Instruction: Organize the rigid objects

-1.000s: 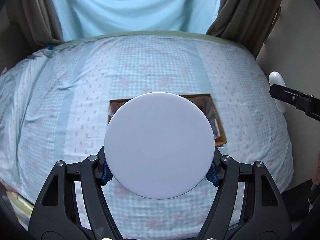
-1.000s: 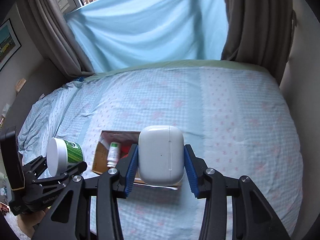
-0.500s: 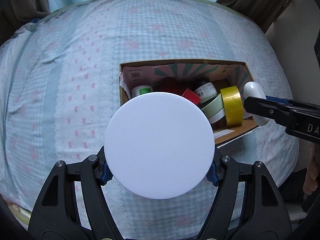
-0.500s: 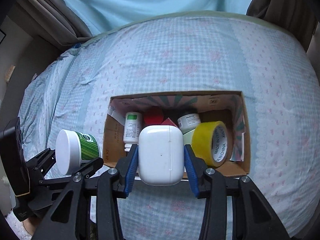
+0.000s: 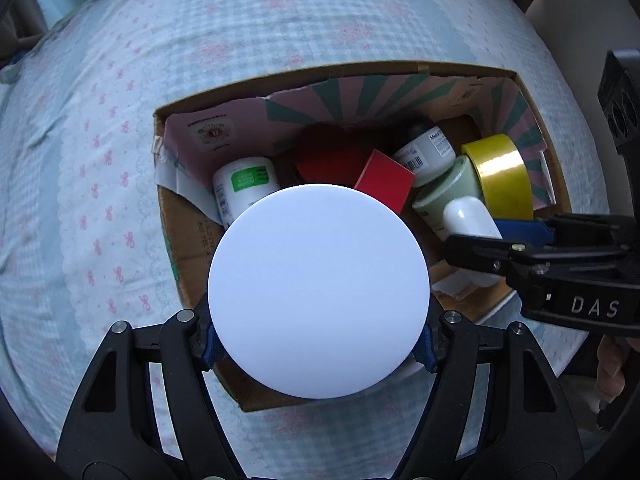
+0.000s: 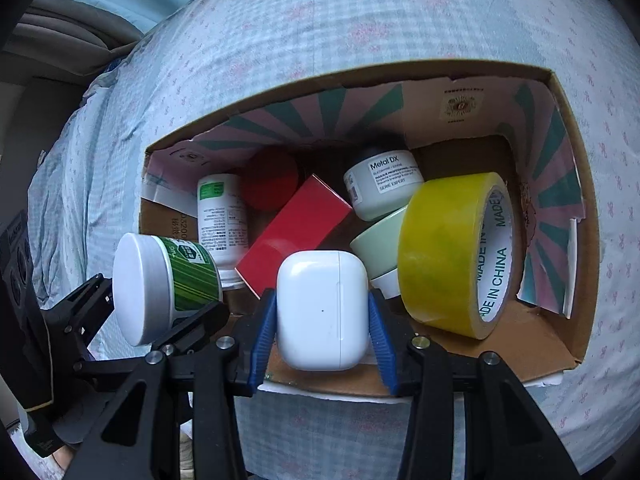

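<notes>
My left gripper (image 5: 318,350) is shut on a round white-lidded green jar (image 5: 318,290), held over the near left of an open cardboard box (image 5: 176,236). The jar also shows in the right wrist view (image 6: 160,280). My right gripper (image 6: 322,320) is shut on a white earbud case (image 6: 322,310), held just above the box's (image 6: 576,264) near edge. The case shows in the left wrist view (image 5: 470,218) over the box's right part.
The box holds a yellow tape roll (image 6: 456,252), a red carton (image 6: 294,226), a red ball (image 6: 270,184), a white bottle (image 6: 218,216), a white jar (image 6: 384,188) and a pale green tub (image 6: 380,242). It sits on a blue checked bedspread (image 6: 320,40).
Both grippers have moved forward and down toward the box, which now fills both views. Each still holds its object.
</notes>
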